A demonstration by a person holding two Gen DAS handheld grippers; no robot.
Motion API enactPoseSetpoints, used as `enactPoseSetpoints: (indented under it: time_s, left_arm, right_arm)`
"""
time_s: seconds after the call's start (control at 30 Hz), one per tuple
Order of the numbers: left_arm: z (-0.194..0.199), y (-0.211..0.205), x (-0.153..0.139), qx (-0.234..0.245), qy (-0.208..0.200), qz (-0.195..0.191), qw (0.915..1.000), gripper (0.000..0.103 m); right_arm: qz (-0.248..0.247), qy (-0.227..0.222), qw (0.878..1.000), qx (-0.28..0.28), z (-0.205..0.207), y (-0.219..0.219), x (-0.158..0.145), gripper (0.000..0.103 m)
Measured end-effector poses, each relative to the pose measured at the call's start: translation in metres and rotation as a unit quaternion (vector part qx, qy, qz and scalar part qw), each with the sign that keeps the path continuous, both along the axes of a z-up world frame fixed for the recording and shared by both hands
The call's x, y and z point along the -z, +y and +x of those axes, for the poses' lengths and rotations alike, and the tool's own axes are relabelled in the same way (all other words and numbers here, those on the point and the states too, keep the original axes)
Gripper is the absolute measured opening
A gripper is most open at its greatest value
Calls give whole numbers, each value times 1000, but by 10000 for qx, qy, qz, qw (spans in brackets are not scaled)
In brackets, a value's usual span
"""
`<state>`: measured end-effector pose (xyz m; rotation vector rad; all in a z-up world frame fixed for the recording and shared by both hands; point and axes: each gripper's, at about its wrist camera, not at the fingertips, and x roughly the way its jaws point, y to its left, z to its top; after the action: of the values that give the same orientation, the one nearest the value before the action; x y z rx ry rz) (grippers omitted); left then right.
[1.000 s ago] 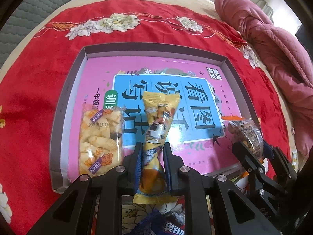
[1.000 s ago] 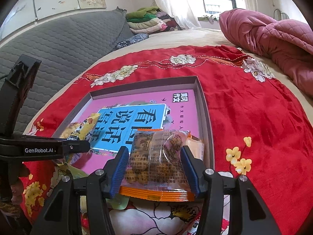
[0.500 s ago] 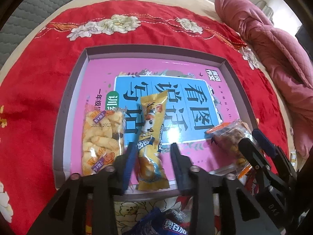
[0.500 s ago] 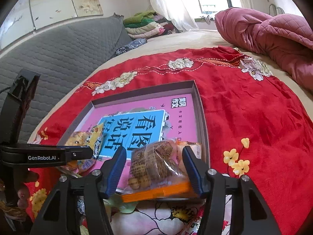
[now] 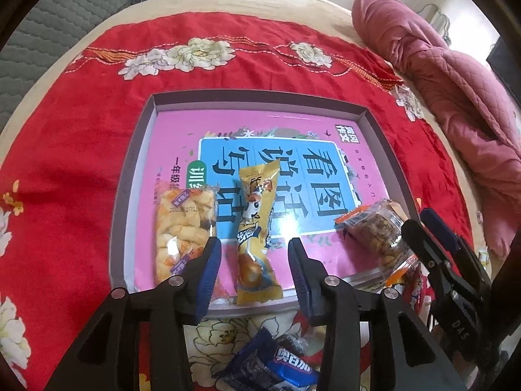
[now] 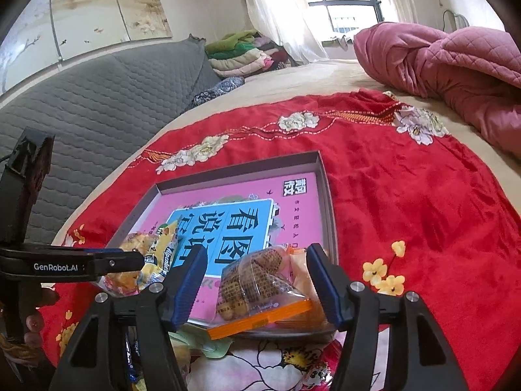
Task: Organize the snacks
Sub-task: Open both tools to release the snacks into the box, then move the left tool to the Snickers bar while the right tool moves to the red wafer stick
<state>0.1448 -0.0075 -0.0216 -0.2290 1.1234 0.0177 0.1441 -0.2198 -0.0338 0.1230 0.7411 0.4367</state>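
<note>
Left wrist view: a red cloth (image 5: 81,137) with white embroidered flowers covers a beige bed (image 5: 260,3). On the cloth sits a shallow grey tray (image 5: 130,176) lined with a pink and blue printed sheet (image 5: 293,137). A pink quilt (image 5: 456,97) is bunched at the bed's right side and grey quilted padding (image 5: 42,32) runs along the left. The left gripper (image 5: 255,260) has just been opening; its blue-padded jaws stand apart on either side of a yellow packet (image 5: 257,228), which lies loose in the tray, touching neither pad. Just left of it lies a clear bag (image 5: 182,228) of pale twisted snacks. At the tray's right edge is a nut bag (image 5: 377,231), with the right gripper (image 5: 420,228) beside it. A blue wrapper (image 5: 276,368) lies on the cloth in front of the tray.

Right wrist view: a window (image 6: 345,3) with white curtains lights the room, folded blankets (image 6: 244,52) are stacked in the far corner, and a painted wall panel (image 6: 97,9) hangs above the grey padding (image 6: 97,97). The right gripper (image 6: 257,283) has also just been opening; the nut bag (image 6: 257,283) rests between the spread jaws on the tray's near rim, clear of both pads. The left gripper (image 6: 130,257) hangs over the tray's left side, above the yellow packet (image 6: 162,254)
</note>
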Motion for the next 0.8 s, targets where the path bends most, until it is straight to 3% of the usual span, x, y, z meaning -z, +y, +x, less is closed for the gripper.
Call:
enactPoseSetpoints:
  time_s: [0.43, 0.8]
  left_arm:
    - [-15, -1, -13, 54, -97, 100, 9999, 54]
    - [-33, 4, -17, 119, -126, 8, 9998, 55]
  right_arm:
    - [94, -377, 9991, 196, -9, -13, -20, 72]
    - [102, -360, 9991, 202, -12, -15, -21, 73]
